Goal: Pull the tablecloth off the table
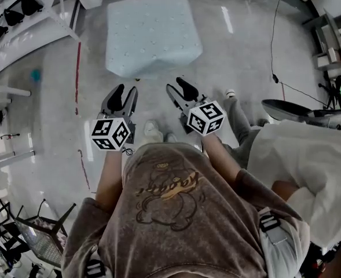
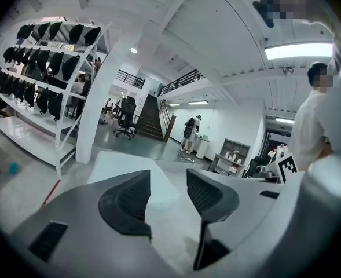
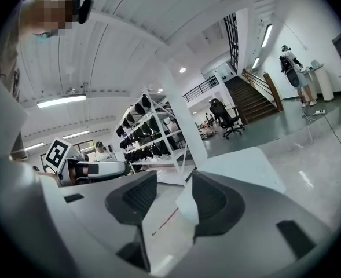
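- Left tool [image 1: 127, 91], lower centre of frame: jaws apart, nothing between them.
- Right tool [image 1: 176, 87] just beside it: jaws apart too, empty.
- Both point at the tablecloth [image 1: 150, 33] and stop short of it, no contact.
- Tablecloth is pale, upper centre, spread over the surface and draped down its sides; the surface itself is hidden.
- Shelf rack [image 1: 25, 16] beyond, upper left.

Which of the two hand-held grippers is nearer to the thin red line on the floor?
The left hand-held gripper: the thin red floor line runs on its side, while the right hand-held gripper is farther off.
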`<action>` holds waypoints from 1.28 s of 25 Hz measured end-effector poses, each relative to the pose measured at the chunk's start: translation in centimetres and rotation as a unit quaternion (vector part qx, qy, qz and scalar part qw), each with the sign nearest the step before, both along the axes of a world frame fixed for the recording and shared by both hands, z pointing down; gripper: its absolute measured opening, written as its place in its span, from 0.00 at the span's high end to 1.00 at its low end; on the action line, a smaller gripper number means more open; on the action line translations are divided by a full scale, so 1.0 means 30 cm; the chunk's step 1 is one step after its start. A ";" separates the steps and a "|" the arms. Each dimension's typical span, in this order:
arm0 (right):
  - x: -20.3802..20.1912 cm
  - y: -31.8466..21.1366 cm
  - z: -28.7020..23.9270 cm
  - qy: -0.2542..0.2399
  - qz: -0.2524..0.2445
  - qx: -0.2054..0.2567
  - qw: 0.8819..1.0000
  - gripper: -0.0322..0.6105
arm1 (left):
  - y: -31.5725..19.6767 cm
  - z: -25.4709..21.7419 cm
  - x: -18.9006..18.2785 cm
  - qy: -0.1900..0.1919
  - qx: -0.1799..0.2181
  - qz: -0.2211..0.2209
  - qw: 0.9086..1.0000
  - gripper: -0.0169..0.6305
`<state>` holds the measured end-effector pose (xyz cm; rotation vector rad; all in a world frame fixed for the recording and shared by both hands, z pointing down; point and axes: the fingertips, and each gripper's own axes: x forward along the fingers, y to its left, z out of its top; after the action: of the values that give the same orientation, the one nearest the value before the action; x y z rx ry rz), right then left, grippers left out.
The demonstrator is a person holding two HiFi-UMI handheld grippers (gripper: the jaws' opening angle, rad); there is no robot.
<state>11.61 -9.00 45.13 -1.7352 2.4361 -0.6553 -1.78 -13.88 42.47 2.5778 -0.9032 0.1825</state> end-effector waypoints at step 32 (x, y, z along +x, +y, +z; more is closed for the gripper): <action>0.211 -0.246 0.514 -0.061 0.015 -0.104 0.993 0.39 | -0.281 0.518 0.058 -0.026 -0.113 0.007 0.993 0.51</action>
<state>17.96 -16.37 60.56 -1.7407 2.3264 -1.0114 -0.05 -22.31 58.02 2.3788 -0.8323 0.3373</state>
